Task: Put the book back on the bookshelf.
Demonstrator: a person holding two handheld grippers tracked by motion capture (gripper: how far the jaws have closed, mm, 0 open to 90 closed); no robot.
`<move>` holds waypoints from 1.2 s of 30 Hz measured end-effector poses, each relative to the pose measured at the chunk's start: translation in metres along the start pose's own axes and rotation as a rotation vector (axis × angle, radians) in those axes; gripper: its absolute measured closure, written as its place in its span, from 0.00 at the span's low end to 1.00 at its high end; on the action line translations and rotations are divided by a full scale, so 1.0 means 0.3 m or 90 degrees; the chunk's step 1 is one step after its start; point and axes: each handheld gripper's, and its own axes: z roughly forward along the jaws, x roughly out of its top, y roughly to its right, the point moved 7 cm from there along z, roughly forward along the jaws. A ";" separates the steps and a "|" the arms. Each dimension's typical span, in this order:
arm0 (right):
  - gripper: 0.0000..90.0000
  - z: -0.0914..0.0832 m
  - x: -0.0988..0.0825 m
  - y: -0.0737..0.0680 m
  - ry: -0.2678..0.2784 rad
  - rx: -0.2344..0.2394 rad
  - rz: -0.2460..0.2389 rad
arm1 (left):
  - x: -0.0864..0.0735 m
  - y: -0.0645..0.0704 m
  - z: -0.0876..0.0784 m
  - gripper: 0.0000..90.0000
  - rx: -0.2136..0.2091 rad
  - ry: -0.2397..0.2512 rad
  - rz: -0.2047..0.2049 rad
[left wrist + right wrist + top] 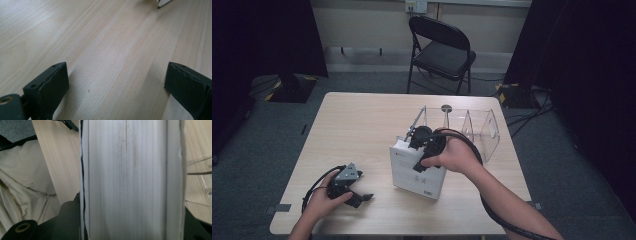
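Book (418,170) stands upright on the table (362,125), just in front of the clear rack (472,127); my right gripper (424,142) clamps its top edge. My left gripper (116,85) has its jaws spread over bare wood, holding nothing. Along the right gripper's jaws, page edges (130,180) sit pinched between them. I'd keep the book vertical and lift it straight toward the rack.
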 end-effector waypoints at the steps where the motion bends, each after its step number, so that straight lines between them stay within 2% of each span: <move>1: 0.58 -0.004 -0.004 0.002 0.002 0.000 0.004 | 0.000 0.000 0.000 0.05 0.000 0.000 0.000; 9: 0.58 -0.031 -0.033 0.011 0.016 0.007 0.022 | 0.000 0.002 0.001 0.05 -0.002 0.000 -0.001; 20: 0.58 -0.049 -0.075 0.020 0.010 0.010 0.041 | 0.000 0.002 0.002 0.04 -0.003 -0.002 0.001; 36: 0.58 -0.098 -0.163 0.063 0.015 -0.016 0.081 | 0.000 0.003 0.003 0.03 -0.004 -0.002 0.002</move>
